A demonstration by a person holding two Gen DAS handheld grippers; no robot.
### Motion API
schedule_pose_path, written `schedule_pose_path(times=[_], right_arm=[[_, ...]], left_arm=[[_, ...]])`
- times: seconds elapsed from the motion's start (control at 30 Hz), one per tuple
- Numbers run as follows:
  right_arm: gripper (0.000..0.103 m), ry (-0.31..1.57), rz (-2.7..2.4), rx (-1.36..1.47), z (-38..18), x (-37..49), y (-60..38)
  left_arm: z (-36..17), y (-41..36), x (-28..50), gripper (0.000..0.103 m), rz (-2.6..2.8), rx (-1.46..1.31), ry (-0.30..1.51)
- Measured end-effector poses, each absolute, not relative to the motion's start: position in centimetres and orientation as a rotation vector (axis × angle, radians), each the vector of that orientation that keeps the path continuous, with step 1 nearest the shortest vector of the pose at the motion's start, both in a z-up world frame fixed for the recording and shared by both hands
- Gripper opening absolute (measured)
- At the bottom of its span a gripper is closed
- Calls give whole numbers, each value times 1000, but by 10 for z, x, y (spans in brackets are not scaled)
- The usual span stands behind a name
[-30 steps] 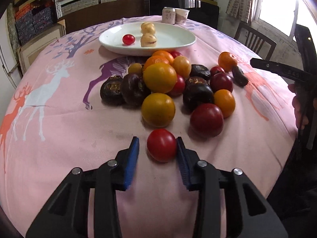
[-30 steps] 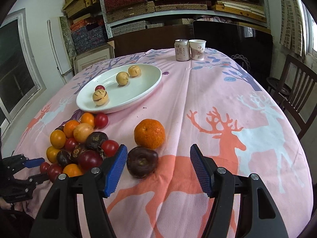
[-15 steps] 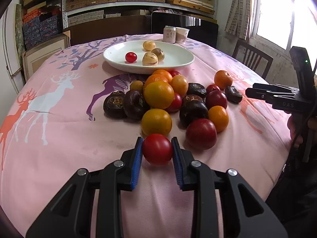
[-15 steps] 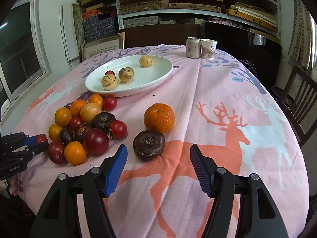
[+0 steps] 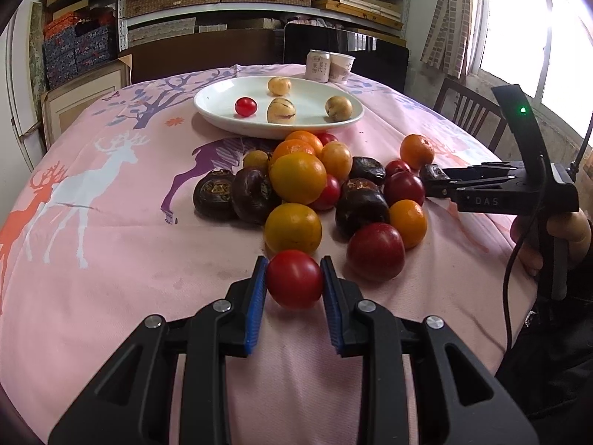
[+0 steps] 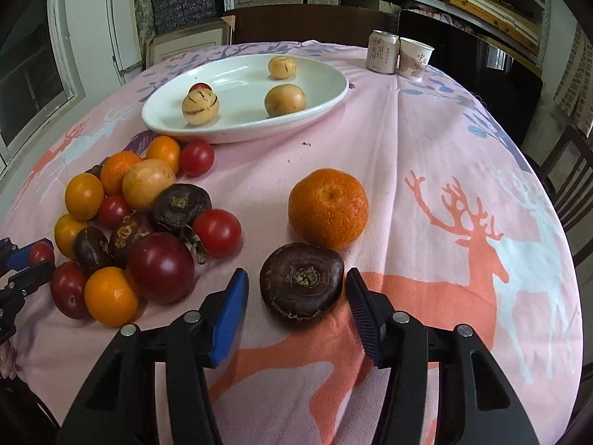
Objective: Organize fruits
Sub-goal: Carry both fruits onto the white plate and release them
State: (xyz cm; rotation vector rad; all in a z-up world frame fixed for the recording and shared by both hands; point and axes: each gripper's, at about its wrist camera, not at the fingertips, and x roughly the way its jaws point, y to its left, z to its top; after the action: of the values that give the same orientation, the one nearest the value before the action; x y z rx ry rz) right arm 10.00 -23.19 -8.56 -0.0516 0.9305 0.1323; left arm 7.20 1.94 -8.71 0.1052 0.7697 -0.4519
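Between the blue pads of the left hand-held gripper [image 5: 293, 282], at the near edge of the fruit pile [image 5: 315, 185] on the pink-clothed bench [image 5: 111, 259]: a red tomato [image 5: 294, 279], loose in a wider gap a second ago, now pinched on both sides and ready to lift toward the white plate [image 5: 222, 111]. Off to the right, beside a lone orange [image 6: 328, 208]: a dark brown fruit [image 6: 301, 280] framed by the right hand-held gripper [image 6: 298, 296], jaws closing but pads not yet touching.
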Motion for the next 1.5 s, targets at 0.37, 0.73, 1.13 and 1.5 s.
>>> schedule_pose_path(times=[0.37,0.73,1.13,1.5], right_arm=[[44,893,143,-13,-82,93,-239],[44,879,147,11,-81,85,-242],[44,801,166,38,-42,71,-252],[44,614,122,114,60,118,-283]], left_arm=[[-89,19,74,28,-451,101,780],[-89,19,74,28,-452,102,782],[-88,29,82,28,-437,43,810],[-3,28,138,28,-441,28,683]])
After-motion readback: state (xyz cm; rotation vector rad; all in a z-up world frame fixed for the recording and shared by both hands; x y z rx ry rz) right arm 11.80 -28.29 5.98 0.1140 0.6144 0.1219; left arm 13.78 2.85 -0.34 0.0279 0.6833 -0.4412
